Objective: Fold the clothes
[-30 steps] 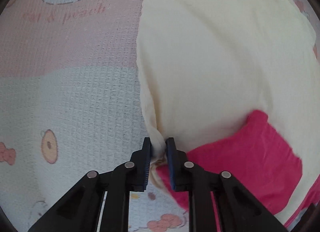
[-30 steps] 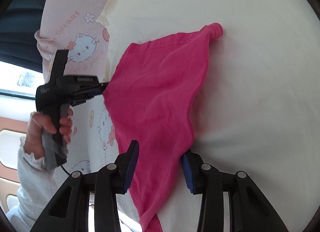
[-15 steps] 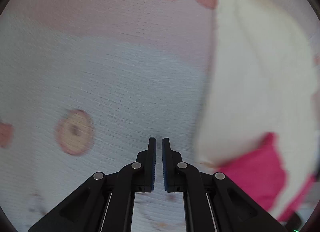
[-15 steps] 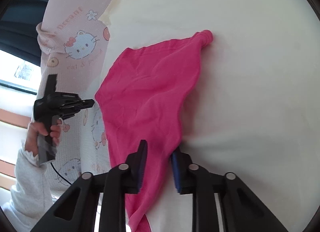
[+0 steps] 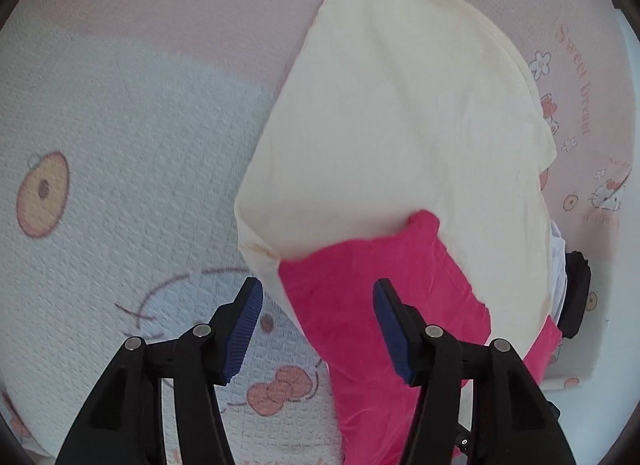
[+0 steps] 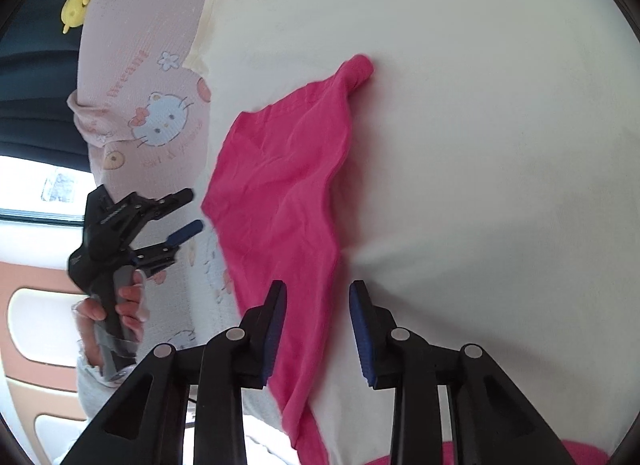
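1. The left claw (image 5: 318, 331) stands wide, its jaws just opened, gripping nothing; the pink garment's (image 5: 384, 297) edge lies between and beyond its tips.
2. The right claw (image 6: 318, 331) stands partly open, jaws just widened, pink cloth lying loose between them.
3. Beyond both spreads the cream garment (image 5: 400, 125), on a cartoon-cat blanket (image 5: 120, 125).

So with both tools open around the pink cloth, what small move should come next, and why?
Probably ease the left tool onto the pink cloth edge and close. Its jaws have just been opening and grip nothing; the cloth lies loose and unfolded on the cream garment, half off its edge.
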The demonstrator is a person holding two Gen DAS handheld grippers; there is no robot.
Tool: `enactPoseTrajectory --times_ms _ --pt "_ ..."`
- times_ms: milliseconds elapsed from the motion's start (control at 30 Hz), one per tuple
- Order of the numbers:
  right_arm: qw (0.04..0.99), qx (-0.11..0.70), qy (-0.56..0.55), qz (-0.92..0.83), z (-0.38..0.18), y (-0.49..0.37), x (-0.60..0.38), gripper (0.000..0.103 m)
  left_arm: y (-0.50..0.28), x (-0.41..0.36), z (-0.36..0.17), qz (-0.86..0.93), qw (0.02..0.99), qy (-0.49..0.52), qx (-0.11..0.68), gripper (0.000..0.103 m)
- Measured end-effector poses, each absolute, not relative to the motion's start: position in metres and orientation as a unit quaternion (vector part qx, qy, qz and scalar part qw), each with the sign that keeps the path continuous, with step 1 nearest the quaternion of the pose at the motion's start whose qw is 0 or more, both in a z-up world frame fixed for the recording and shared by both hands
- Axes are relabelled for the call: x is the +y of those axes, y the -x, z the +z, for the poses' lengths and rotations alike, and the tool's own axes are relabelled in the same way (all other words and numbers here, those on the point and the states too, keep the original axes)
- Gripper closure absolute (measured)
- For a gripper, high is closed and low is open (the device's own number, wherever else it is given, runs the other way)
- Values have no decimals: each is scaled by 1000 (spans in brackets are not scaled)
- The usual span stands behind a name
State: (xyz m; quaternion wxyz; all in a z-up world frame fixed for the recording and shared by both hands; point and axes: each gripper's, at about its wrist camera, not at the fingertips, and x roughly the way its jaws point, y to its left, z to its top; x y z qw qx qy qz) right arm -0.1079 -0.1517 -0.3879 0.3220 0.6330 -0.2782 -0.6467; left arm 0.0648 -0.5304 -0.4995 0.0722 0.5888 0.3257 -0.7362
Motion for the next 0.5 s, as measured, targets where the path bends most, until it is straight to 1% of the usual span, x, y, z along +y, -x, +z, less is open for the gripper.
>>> enactPoseTrajectory --times_ms 100,233,400,433,467,500 --pt "338 -270 -641 -634 -389 102 -162 72 -69 -525 -514 -725 74 -601 327 49" --pt "353 -238 -650 -629 -391 94 -179 72 -71 -517 -520 -736 87 -594 313 49" --pt "357 -199 -642 -648 -385 88 -194 72 -67 -496 -523 -763 104 -588 248 50" --pt "356 -198 -640 -651 -384 87 -195 72 -66 -492 -523 -770 108 -585 232 64" --pt "355 -196 -639 -654 -384 86 -195 72 -64 -487 -523 -774 116 -587 206 73" --pt "353 -195 -637 -656 -384 83 -195 72 -62 -482 -523 -779 125 -589 176 87"
